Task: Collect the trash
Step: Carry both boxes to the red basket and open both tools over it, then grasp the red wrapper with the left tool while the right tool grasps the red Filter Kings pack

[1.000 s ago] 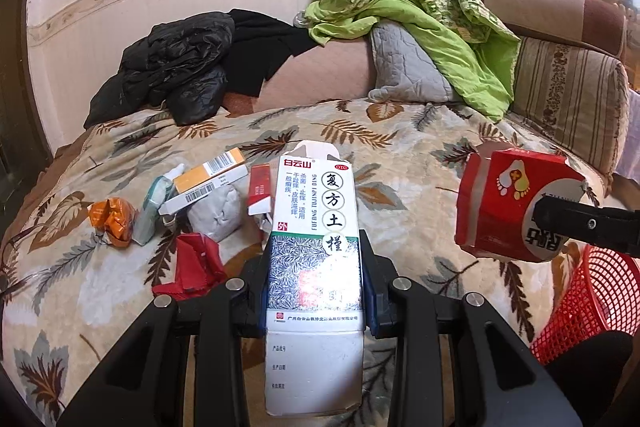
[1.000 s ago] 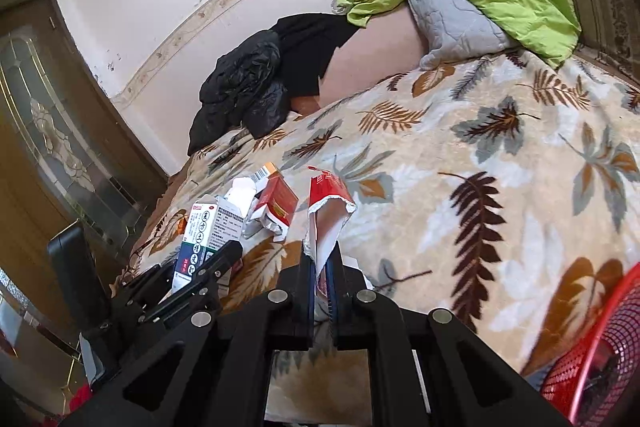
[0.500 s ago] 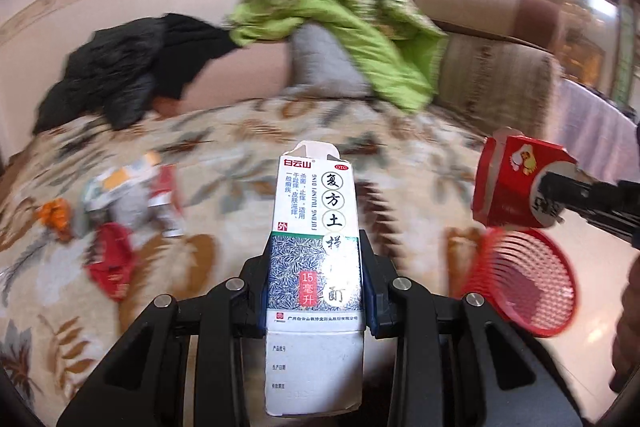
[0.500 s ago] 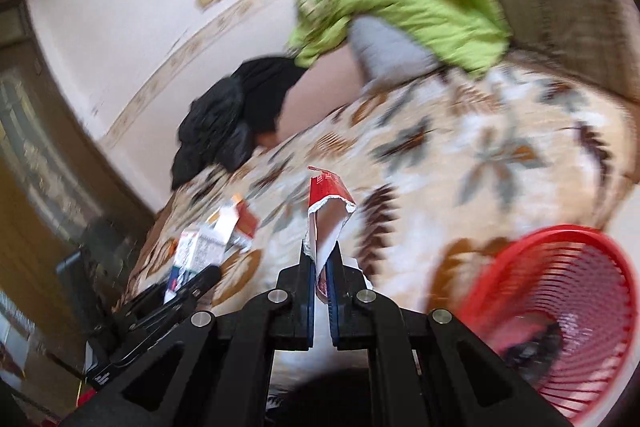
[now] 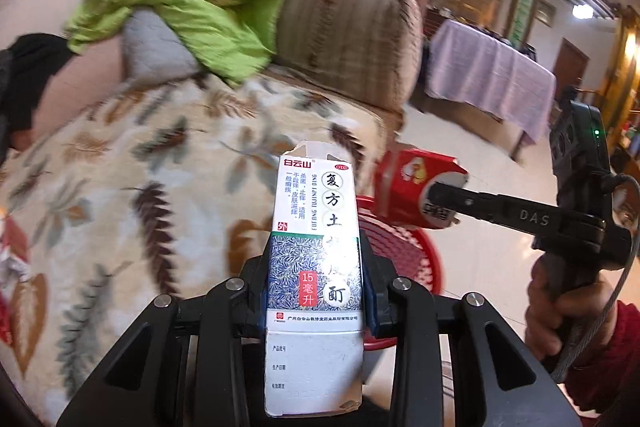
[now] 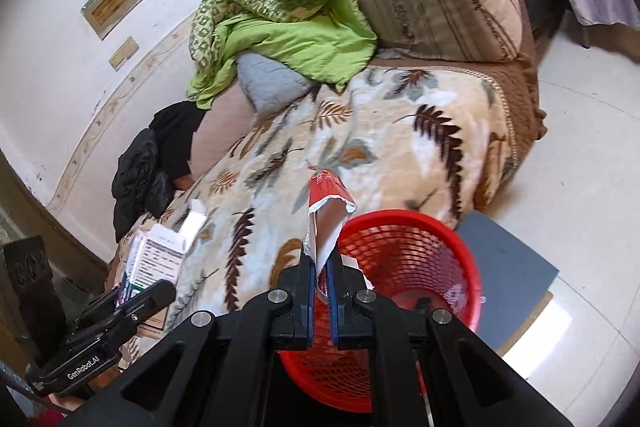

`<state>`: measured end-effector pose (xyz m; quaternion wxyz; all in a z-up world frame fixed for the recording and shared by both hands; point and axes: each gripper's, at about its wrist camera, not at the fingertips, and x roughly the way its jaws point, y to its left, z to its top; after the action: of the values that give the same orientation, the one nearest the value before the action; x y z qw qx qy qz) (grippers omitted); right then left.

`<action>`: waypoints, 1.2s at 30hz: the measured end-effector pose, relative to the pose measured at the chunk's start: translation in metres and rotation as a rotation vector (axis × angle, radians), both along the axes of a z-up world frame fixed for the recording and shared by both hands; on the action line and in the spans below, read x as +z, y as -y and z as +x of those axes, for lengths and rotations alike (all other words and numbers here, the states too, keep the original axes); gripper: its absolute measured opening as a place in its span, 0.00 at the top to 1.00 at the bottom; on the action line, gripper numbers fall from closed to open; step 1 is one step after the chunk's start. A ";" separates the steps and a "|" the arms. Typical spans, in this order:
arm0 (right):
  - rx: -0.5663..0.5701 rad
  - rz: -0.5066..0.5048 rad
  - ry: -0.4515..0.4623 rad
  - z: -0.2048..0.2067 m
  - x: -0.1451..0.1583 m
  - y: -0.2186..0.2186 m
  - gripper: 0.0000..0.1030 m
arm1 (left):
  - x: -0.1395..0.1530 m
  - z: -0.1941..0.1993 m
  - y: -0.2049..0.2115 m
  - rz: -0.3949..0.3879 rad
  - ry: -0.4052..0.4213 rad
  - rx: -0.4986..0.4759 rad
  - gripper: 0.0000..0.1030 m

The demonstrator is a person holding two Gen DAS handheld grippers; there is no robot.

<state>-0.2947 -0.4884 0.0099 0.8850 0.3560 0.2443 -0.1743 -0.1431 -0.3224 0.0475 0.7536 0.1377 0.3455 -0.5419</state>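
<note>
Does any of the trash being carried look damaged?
Yes. The red packet pinched in the right tool is torn open, ragged along its top. The white medicine box in the left tool has its end flap open.

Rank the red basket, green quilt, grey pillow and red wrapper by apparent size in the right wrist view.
1. green quilt and red basket: look alike; the basket is nearer and partly hidden, so unranked.
2. grey pillow
3. red wrapper, pinched in the right gripper, though nearest.
</note>
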 end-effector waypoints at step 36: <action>0.499 -0.101 -0.054 0.212 0.020 -0.148 0.38 | -0.024 0.167 -0.233 0.151 0.133 0.742 0.24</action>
<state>-0.0824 -0.3401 0.0296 0.9104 0.2350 0.3392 0.0281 0.0240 -0.0891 0.0238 0.9071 0.0931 0.3610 -0.1952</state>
